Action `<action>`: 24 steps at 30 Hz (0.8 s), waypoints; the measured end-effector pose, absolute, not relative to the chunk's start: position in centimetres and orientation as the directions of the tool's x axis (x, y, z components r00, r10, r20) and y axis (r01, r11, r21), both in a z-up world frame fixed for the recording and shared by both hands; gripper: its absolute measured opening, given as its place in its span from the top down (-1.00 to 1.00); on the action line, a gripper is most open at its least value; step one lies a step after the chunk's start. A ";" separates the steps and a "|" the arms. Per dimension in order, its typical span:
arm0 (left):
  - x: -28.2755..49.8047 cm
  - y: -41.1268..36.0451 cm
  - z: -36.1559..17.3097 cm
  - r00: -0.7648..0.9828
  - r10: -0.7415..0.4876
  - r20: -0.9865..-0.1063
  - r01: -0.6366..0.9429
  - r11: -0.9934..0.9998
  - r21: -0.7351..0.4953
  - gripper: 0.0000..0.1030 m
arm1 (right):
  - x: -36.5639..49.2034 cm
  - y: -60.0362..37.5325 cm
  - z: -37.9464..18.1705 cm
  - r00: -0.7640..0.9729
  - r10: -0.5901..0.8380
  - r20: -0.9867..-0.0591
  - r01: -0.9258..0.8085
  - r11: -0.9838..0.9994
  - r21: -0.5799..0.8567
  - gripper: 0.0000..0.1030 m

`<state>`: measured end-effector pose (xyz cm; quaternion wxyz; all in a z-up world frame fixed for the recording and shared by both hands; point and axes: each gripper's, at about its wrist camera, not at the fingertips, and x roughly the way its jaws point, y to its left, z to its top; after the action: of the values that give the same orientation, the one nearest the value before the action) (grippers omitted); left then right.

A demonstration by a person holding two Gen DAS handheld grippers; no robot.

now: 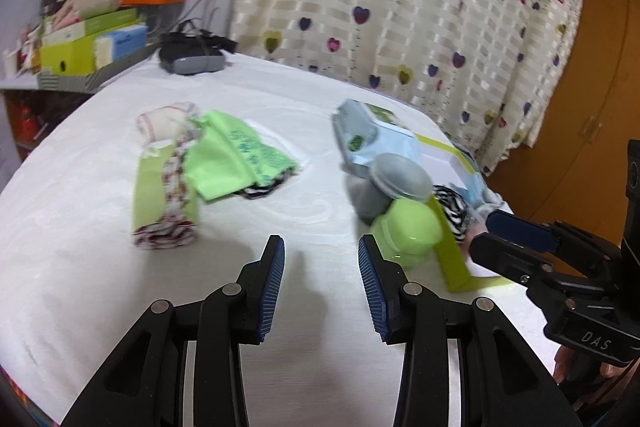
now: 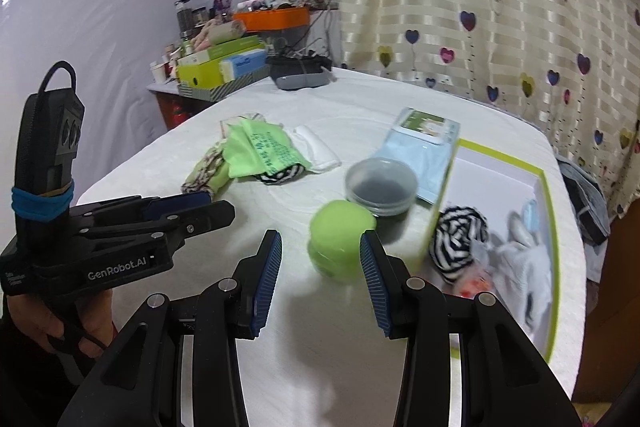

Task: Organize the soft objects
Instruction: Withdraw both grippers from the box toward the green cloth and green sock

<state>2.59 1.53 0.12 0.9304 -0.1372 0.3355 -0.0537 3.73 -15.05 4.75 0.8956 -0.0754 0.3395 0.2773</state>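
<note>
1. My left gripper [image 1: 321, 277] has its jaws parted about halfway with nothing between them; only bare white worktop [image 1: 80, 227] lies in the gap.
2. My right gripper [image 2: 320, 277] is likewise released and empty. The green tub [image 2: 340, 239] sits just ahead of its jaws, a little toward the right-hand pad, apparently not touching it.
3. The loose soft things lie ahead and to the left of my left jaws: a rolled patterned cloth [image 1: 166, 203] whose long axis runs away from the jaws, roughly in line with the way they point, and a lime-green cloth [image 1: 236, 159] just beyond it and to its right.
4. The open box [image 2: 546, 195] lies to the right of my right jaws and already holds a striped black-and-white roll [image 2: 458, 237] and a pale grey garment [image 2: 520, 267].
5. I judge the left gripper is the nearer one to the unsorted cloths; the right is nearer the box, with the green tub and the grey lidded tub [image 2: 380, 187] between it and the pile.
6. Because the roll lies along the pointing line, the jaws would close across its narrow width if I shift left and go forward; no wrist turn seems needed.
7. Both views are somewhat blurred, so I cannot tell fine contact.
</note>
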 end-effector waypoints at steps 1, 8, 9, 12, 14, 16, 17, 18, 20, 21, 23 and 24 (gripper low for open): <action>2.6 2.2 0.0 0.770 -0.184 -0.611 -0.006 0.955 -0.296 0.27 | 3.8 -14.8 4.8 0.613 0.450 -0.650 -0.553 0.832 0.054 0.18; 2.6 5.1 -0.4 0.777 -0.140 -0.614 -0.074 0.948 -0.310 0.26 | 4.6 -12.0 4.8 0.582 0.475 -0.660 -0.604 0.796 0.041 0.18; 2.7 5.6 -0.5 0.778 -0.133 -0.615 -0.085 0.946 -0.313 0.26 | 4.8 -11.4 4.8 0.577 0.478 -0.662 -0.613 0.789 0.035 0.18; 2.6 7.0 -0.8 0.781 -0.115 -0.614 -0.118 0.938 -0.326 0.13 | 5.4 -10.0 4.7 0.559 0.496 -0.665 -0.640 0.767 0.034 0.18; 2.6 7.9 -0.9 0.785 -0.101 -0.611 -0.138 0.933 -0.331 0.07 | 5.9 -9.1 4.6 0.550 0.501 -0.669 -0.649 0.760 0.035 0.18; 2.6 8.9 -1.1 0.785 -0.086 -0.613 -0.159 0.929 -0.334 0.07 | 6.6 -8.1 4.3 0.535 0.510 -0.674 -0.659 0.751 0.045 0.18; 2.6 9.3 -1.2 0.785 -0.080 -0.615 -0.168 0.927 -0.335 0.07 | 7.0 -7.7 4.2 0.528 0.513 -0.676 -0.663 0.747 0.050 0.18; 2.8 9.8 -1.3 0.784 -0.074 -0.616 -0.177 0.925 -0.336 0.07 | 7.4 -7.1 4.0 0.522 0.513 -0.682 -0.665 0.745 0.052 0.18; 2.9 10.5 -1.6 0.780 -0.062 -0.622 -0.195 0.922 -0.336 0.07 | 7.9 -6.3 3.8 0.510 0.518 -0.687 -0.672 0.738 0.058 0.18; 3.0 11.0 -1.8 0.778 -0.059 -0.625 -0.203 0.918 -0.339 0.07 | 8.4 -5.7 3.6 0.500 0.521 -0.692 -0.677 0.733 0.063 0.18; 3.2 11.6 -2.0 0.776 -0.057 -0.628 -0.211 0.915 -0.344 0.07 | 9.1 -4.8 3.3 0.491 0.517 -0.701 -0.681 0.730 0.062 0.18; 3.2 11.9 -2.2 0.775 -0.056 -0.630 -0.215 0.913 -0.346 0.07 | 9.5 -4.3 3.1 0.489 0.516 -0.703 -0.683 0.728 0.060 0.18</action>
<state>3.24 11.89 -2.20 0.9197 -0.2039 0.3327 0.0432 9.48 -4.31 3.15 0.8551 -0.1145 0.3643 0.3505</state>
